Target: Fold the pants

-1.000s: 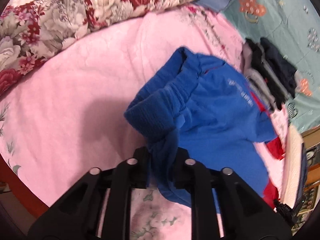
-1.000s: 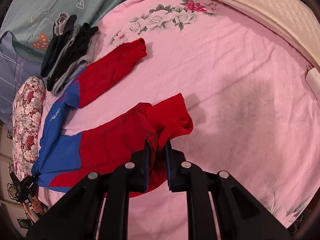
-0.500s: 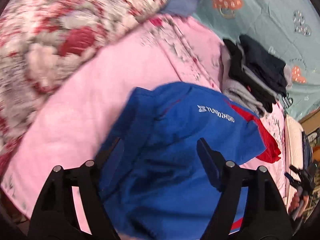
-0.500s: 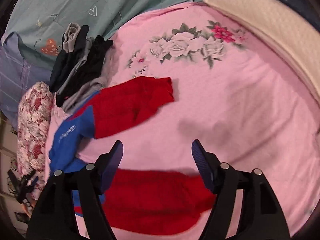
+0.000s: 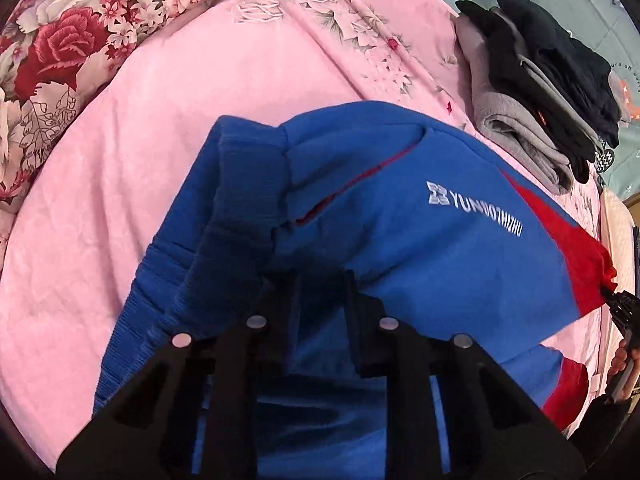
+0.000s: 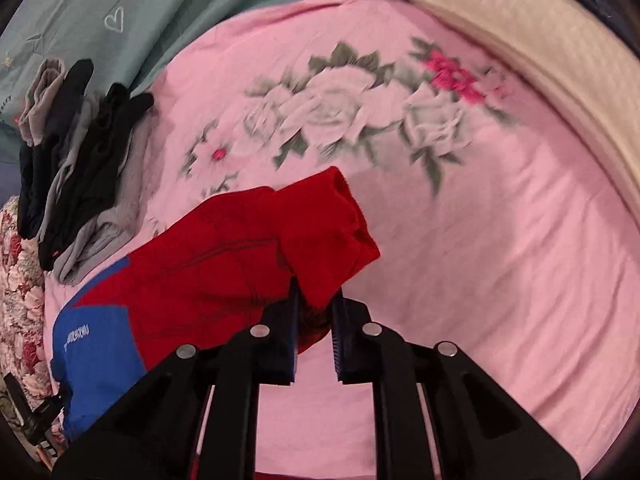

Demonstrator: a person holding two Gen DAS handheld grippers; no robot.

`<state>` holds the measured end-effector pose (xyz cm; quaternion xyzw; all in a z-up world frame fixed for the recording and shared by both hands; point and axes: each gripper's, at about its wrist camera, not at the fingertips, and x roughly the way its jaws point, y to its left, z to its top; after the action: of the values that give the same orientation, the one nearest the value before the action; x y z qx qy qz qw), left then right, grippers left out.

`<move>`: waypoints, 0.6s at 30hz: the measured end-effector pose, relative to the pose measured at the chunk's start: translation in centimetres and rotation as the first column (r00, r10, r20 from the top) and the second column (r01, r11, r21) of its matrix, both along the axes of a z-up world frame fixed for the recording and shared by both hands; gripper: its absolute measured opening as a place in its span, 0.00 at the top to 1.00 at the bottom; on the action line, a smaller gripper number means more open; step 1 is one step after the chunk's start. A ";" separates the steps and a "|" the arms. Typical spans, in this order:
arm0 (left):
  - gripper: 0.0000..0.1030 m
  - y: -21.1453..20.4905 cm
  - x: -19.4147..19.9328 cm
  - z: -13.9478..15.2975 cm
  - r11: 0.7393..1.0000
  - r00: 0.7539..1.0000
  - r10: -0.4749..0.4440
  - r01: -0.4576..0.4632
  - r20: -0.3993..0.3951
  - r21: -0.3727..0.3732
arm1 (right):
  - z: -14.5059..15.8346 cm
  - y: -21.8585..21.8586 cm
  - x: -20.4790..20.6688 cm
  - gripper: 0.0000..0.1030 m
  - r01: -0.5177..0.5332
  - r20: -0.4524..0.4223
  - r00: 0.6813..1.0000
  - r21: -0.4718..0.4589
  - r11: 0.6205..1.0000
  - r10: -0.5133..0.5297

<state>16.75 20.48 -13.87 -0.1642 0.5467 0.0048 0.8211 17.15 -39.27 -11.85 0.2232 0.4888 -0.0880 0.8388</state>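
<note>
Plainly, the left wrist view alone shows the blue waist end of the pants (image 5: 400,240), with its ribbed waistband bunched at the left and white lettering across the blue cloth; the left gripper (image 5: 318,292) points steeply down into that cloth, and its jaws, which have just been closing, now pinch a fold of blue fabric between them; to the upper left lies a red-and-white floral quilt (image 5: 60,40), the pink bedsheet (image 5: 140,140) spreads beneath everything, and at the upper right a stack of folded dark and grey clothes (image 5: 532,92) sits on the sheet near the red seam of the pants; at the far right edge a person's fingers on a dark tool are just visible. The right wrist view alone shows the red leg end; the same stack (image 6: 80,160) appears here at the left, the pants (image 6: 224,272) run from blue at the lower left to red in the middle, and the cuff is lifted off the sheet (image 6: 500,260); the right gripper (image 6: 314,308) also tilts steeply downward, its jaws, just closed in, nipping the red cuff; a cream quilted pad (image 6: 540,48) borders the sheet at the upper right, and a teal cover (image 6: 140,8) lies across the top left.
</note>
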 end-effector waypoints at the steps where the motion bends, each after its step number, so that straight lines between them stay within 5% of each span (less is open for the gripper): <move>1: 0.80 -0.1 0.0 0.0 1.000 1.000 0.000 0.000 0.002 0.005 | -0.1 -0.9 -0.2 0.87 0.011 -0.007 1.000 0.018 1.000 -0.011; 7: 0.79 -1.1 0.2 0.4 0.997 0.999 -0.047 0.048 -0.025 0.059 | -3.4 -0.6 0.5 0.81 -0.022 -0.085 0.996 -0.060 0.998 0.017; 8: 0.73 -0.9 0.0 0.8 0.997 0.998 -0.054 0.056 -0.042 0.046 | -3.2 0.0 0.8 0.69 -0.045 -0.090 0.995 -0.090 0.995 0.037; 9: 0.56 -0.5 -0.3 1.6 0.998 0.997 -0.059 0.060 -0.042 0.026 | -2.9 0.4 1.1 0.55 -0.066 -0.110 0.992 -0.108 0.992 0.054; 12: 0.20 1.3 -1.3 5.2 0.998 0.998 -0.044 0.041 0.053 0.055 | -0.2 1.2 -0.3 0.55 -0.073 -0.082 0.995 -0.123 0.990 0.063; 15: 0.17 3.1 0.4 7.3 0.986 0.998 -0.048 0.040 0.049 0.163 | 4.2 2.3 -3.5 0.49 -0.099 0.044 0.993 -0.146 0.984 0.106; 18: 0.17 4.4 4.3 7.1 0.985 0.994 -0.112 0.109 0.017 0.131 | 6.6 3.4 -7.4 0.45 -0.169 0.128 0.975 -0.114 0.979 0.183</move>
<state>21.06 24.93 -6.76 -0.0799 0.5436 -0.0072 0.8355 9.72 -35.87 -5.27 0.1411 0.4425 -0.0224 0.8853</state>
